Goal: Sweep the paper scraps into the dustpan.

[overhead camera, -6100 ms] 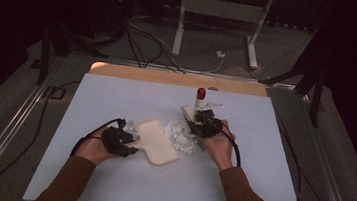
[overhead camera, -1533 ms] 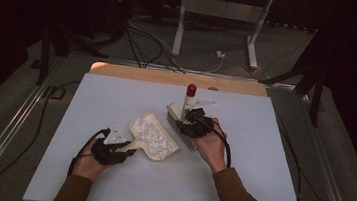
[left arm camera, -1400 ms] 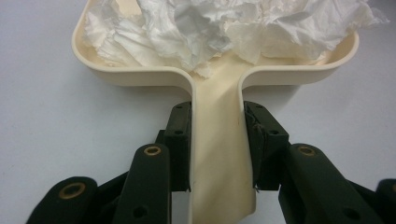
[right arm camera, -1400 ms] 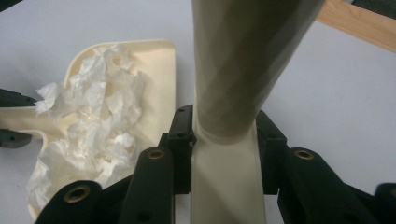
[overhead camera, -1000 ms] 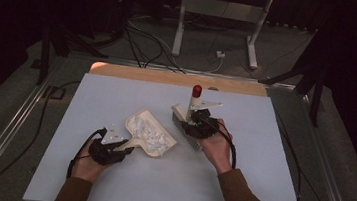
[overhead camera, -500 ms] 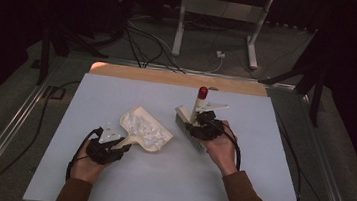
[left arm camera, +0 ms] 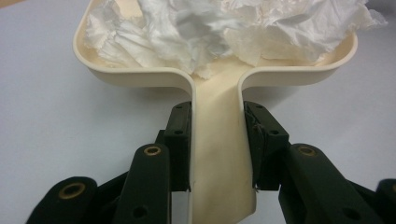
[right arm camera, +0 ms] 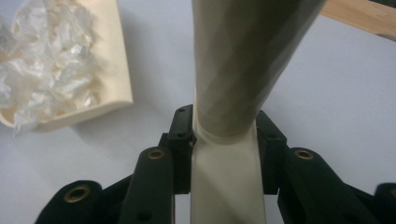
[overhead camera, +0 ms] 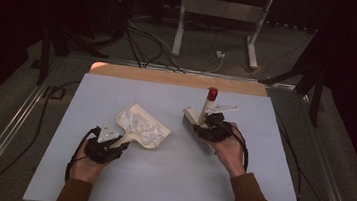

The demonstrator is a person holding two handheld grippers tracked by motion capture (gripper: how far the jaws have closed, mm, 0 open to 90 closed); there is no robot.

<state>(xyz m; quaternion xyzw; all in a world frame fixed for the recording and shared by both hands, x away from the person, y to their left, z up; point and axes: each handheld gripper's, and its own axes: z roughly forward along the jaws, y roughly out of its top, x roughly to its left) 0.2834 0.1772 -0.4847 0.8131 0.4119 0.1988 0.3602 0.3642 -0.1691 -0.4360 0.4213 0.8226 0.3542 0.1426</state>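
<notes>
1. The left claw [overhead camera: 111, 146] grips the handle of the cream dustpan [overhead camera: 143, 127], both jaws pressed to the handle's sides; the pan sits left of the desk's [overhead camera: 168, 180] centre.
2. Crumpled white paper [overhead camera: 141, 125] lies inside the pan.
3. The right claw [overhead camera: 209, 126] clamps the brush [overhead camera: 198, 130] handle; the brush, red-capped, stands just right of the pan, bristles on the desk.

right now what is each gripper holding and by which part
The left gripper clamps the cream dustpan by its flat handle, crumpled paper in the pan. The right gripper clamps the brush by its cream handle, just below where it widens.
</notes>
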